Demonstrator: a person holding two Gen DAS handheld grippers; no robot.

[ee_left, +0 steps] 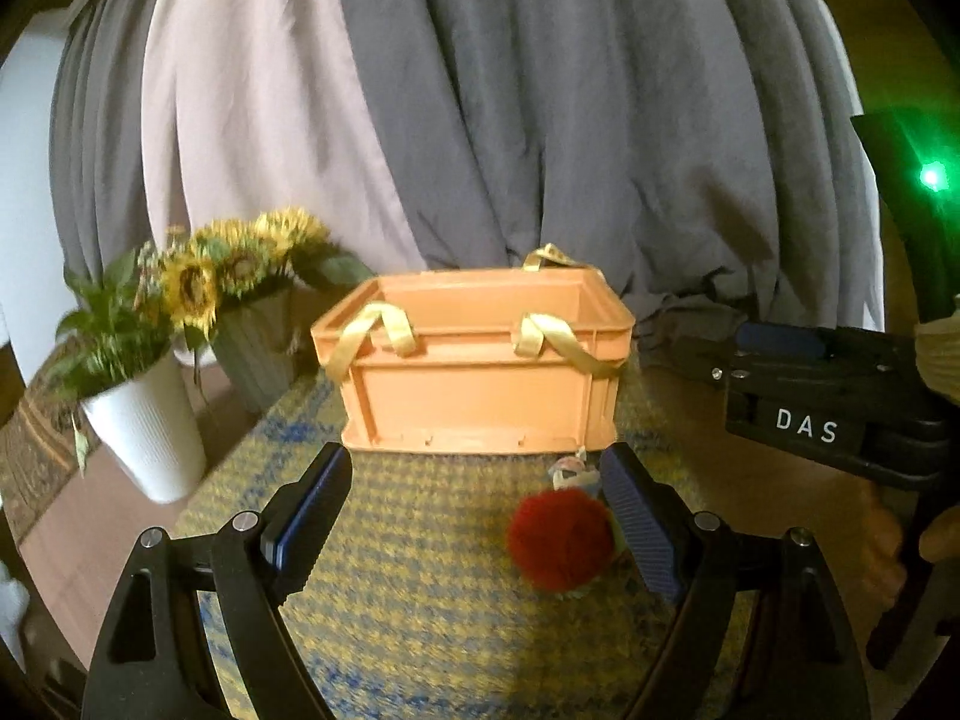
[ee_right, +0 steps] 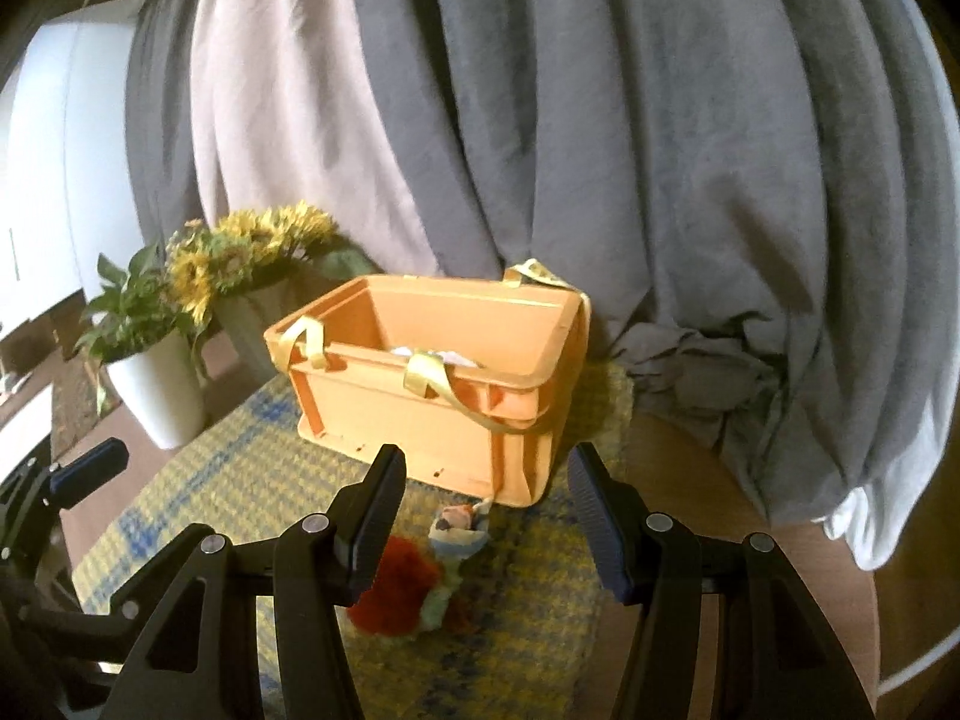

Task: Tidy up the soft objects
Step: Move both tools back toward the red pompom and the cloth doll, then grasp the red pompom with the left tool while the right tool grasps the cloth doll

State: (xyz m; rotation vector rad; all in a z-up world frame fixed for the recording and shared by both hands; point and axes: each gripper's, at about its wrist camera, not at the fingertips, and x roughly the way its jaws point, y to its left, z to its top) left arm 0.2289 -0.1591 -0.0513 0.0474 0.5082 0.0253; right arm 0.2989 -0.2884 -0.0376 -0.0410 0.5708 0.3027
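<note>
grey and pale pink curtains (ee_left: 480,120) hang in folds behind a table covered by a yellow-and-blue woven mat (ee_left: 420,600). at far left a white pot (ee_left: 150,420) holds a green plant, and just beside it a grey vase (ee_left: 255,354) carries sunflowers (ee_left: 198,282). an orange crate (ee_left: 480,384) with yellow ribbon handles (ee_left: 372,339) stands on the mat's far half; the right wrist view shows something white lying inside it, too hidden to name. the left gripper (ee_left: 474,516) hangs low over the mat with its jaws spread wide apart and nothing between them. the soft toy (ee_left: 561,534), a red fuzzy ball with a small figure's head on top, lies on the mat just in front of the crate, close against the left gripper's right finger. the right gripper (ee_right: 486,516) also stands open, the toy lying below its left finger.
</note>
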